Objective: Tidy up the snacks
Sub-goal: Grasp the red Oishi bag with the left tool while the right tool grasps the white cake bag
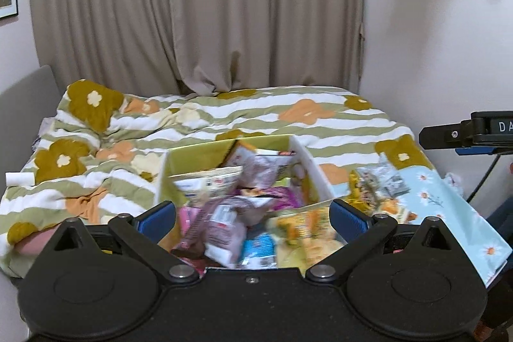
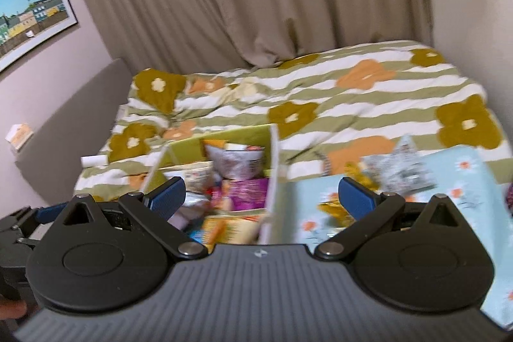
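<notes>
A white box with a green inside sits on the bed, full of several snack packets. To its right a light blue floral mat holds a yellow packet and a grey-white packet. My left gripper is open and empty, above the box's near end. My right gripper is open and empty, above the box's right wall and the mat's left edge; it also shows in the left wrist view.
The bed is covered by a striped duvet with flowers. A grey headboard stands at the left. Beige curtains hang behind. A white roll lies at the bed's left edge.
</notes>
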### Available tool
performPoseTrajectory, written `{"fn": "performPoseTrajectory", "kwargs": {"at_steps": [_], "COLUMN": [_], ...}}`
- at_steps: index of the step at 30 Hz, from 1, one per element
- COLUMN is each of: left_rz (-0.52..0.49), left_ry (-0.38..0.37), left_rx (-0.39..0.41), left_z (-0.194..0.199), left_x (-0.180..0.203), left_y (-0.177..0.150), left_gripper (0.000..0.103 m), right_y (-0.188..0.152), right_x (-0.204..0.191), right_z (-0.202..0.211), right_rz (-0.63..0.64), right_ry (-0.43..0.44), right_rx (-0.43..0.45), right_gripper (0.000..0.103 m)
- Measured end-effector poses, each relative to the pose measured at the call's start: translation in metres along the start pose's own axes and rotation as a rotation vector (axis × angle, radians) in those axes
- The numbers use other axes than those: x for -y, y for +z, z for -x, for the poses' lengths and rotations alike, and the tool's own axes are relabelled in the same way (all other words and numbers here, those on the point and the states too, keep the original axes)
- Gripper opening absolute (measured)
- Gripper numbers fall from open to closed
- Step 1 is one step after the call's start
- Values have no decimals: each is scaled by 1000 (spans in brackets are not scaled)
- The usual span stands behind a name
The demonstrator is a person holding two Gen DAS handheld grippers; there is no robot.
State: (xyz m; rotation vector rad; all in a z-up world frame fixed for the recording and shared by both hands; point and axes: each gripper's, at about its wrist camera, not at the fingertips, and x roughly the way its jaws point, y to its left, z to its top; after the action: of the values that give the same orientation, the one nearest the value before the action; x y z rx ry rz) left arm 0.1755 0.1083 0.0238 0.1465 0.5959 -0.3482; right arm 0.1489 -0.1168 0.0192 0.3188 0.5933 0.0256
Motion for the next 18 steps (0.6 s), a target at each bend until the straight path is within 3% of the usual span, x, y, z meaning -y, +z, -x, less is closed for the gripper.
{"fn": "performPoseTrajectory", "kwargs": {"at_steps": [8, 18], "left_rz": [-4, 21], "left_ry": [-3, 32], "left_rx": [-5, -133], "left_z": [-7, -58], "left_x": [69, 169], "left_y": [-2, -19], "left_gripper": [103, 103], "right_y": [4, 13], "right_x": [56, 144], "right_z": [11, -36], "right_rz": [85, 140], "right_ry": [-34, 84], "right_rx": [4, -143], "right_gripper": [103, 103]}}
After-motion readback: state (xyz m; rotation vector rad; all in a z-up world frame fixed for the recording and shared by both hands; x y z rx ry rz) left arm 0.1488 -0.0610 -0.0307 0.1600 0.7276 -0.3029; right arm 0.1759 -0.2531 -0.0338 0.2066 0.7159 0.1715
